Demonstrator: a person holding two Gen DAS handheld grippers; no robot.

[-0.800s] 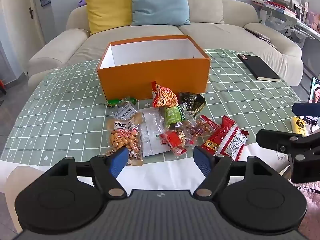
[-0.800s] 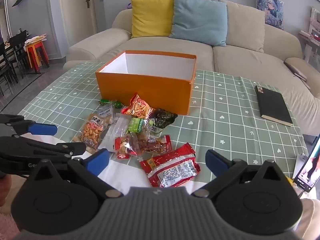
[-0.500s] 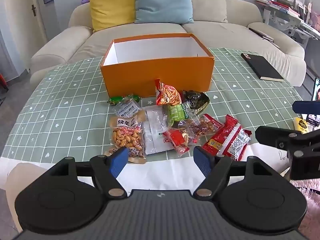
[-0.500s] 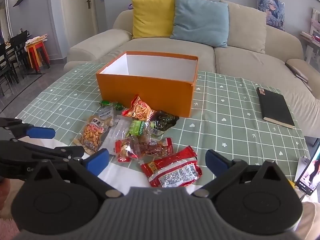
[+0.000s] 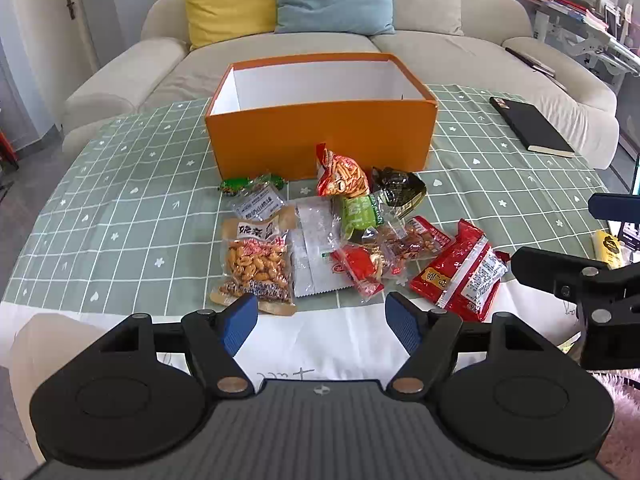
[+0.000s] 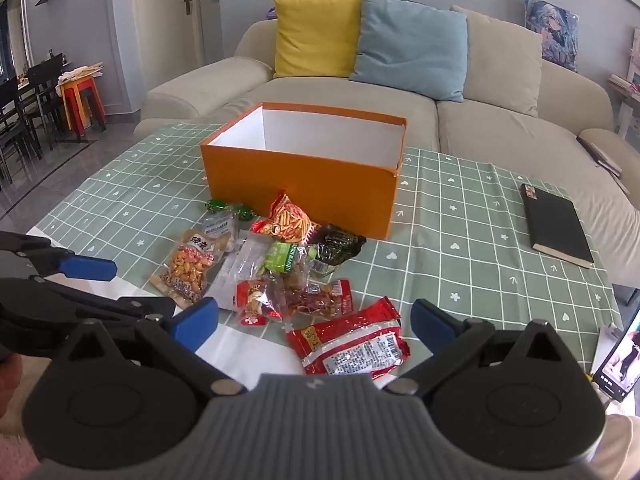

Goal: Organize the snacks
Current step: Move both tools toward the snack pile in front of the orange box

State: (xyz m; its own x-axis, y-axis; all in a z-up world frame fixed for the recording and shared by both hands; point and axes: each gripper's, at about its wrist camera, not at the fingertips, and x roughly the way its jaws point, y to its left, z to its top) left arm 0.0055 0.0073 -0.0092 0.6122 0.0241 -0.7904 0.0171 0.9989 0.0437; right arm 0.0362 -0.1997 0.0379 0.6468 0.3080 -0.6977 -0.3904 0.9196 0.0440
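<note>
An open orange box (image 5: 320, 136) (image 6: 300, 184), white inside and with nothing in it, stands on the green checked tablecloth (image 5: 120, 208). In front of it lies a heap of several snack packets: a peanut bag (image 5: 256, 264) (image 6: 188, 266), an orange-red chips bag (image 5: 342, 172) (image 6: 286, 218), a green packet (image 5: 358, 212), a dark packet (image 5: 398, 190) and a big red packet (image 5: 460, 270) (image 6: 350, 342). My left gripper (image 5: 321, 322) hovers open just short of the heap, holding nothing. My right gripper (image 6: 315, 324) is open above the red packet, also bare.
A black notebook (image 5: 530, 126) (image 6: 556, 232) lies on the cloth at the right. A beige sofa (image 6: 400, 104) with yellow and blue cushions stands behind the table. A phone (image 6: 618, 356) leans at the near right edge. White paper covers the table's near edge.
Both grippers have moved forward toward the snack heap; the box and packets appear larger and nearer. Their jaws stay as wide as before, and no packet has shifted.
</note>
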